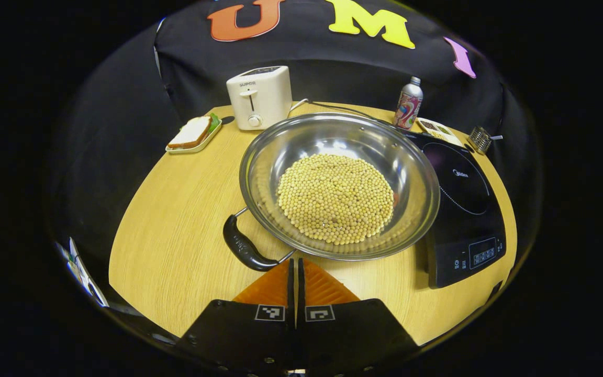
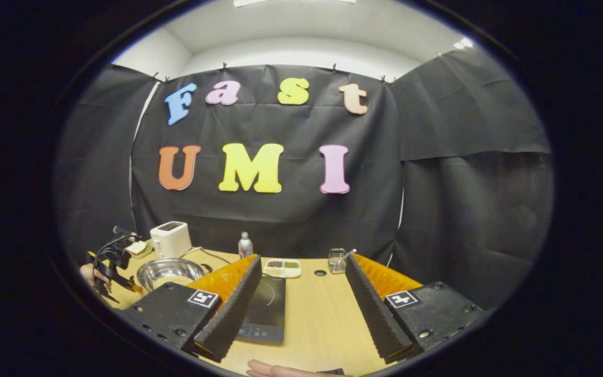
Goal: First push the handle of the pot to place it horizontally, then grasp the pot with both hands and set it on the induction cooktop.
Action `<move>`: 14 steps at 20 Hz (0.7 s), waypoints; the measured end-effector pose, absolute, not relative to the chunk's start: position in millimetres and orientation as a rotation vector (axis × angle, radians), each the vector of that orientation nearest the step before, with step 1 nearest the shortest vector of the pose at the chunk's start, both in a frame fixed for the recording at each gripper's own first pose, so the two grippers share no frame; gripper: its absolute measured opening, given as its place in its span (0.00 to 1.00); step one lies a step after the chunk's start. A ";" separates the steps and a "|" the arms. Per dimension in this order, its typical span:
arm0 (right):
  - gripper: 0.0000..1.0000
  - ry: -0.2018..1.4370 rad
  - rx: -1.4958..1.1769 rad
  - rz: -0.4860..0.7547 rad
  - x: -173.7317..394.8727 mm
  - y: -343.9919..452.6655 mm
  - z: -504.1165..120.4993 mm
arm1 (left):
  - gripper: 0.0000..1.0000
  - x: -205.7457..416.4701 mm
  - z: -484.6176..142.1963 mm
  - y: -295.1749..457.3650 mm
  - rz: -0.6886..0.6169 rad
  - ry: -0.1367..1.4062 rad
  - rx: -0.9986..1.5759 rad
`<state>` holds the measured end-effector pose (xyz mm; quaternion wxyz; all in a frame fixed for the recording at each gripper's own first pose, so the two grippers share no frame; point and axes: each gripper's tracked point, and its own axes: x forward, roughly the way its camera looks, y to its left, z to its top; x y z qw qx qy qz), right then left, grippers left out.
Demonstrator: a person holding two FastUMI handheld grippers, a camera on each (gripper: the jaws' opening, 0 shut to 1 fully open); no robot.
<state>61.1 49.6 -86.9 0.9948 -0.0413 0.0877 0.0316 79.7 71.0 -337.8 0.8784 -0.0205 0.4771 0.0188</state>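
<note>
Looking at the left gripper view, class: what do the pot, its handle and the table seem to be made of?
Pot: likely polished stainless steel, mirror-like reflections. Handle: seemingly glossy black plastic on wire brackets. Table: pale wood or wood-look laminate, fine grain lines, matte.

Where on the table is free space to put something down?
Bare wood lies left of the pot, below the bread tray, and right of the cooktop. The back edge is crowded: toaster, bottle.

1. "SUPOR" was printed on the front of the white toaster (image 1: 259,97).
2. A brand mark stood on the black induction cooktop (image 1: 464,209), too small to read surely.
</note>
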 end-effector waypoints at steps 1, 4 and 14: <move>1.00 0.178 -0.086 0.068 65.3 54.1 -85.3 | 0.00 81.8 -337.9 76.0 0.048 0.997 -0.042; 1.00 0.194 -0.097 0.073 78.4 63.8 -90.4 | 0.00 88.0 -338.4 87.8 0.062 1.010 -0.049; 1.00 0.228 -0.086 0.061 108.3 87.9 -117.1 | 0.00 121.0 -356.8 127.2 0.111 1.076 -0.050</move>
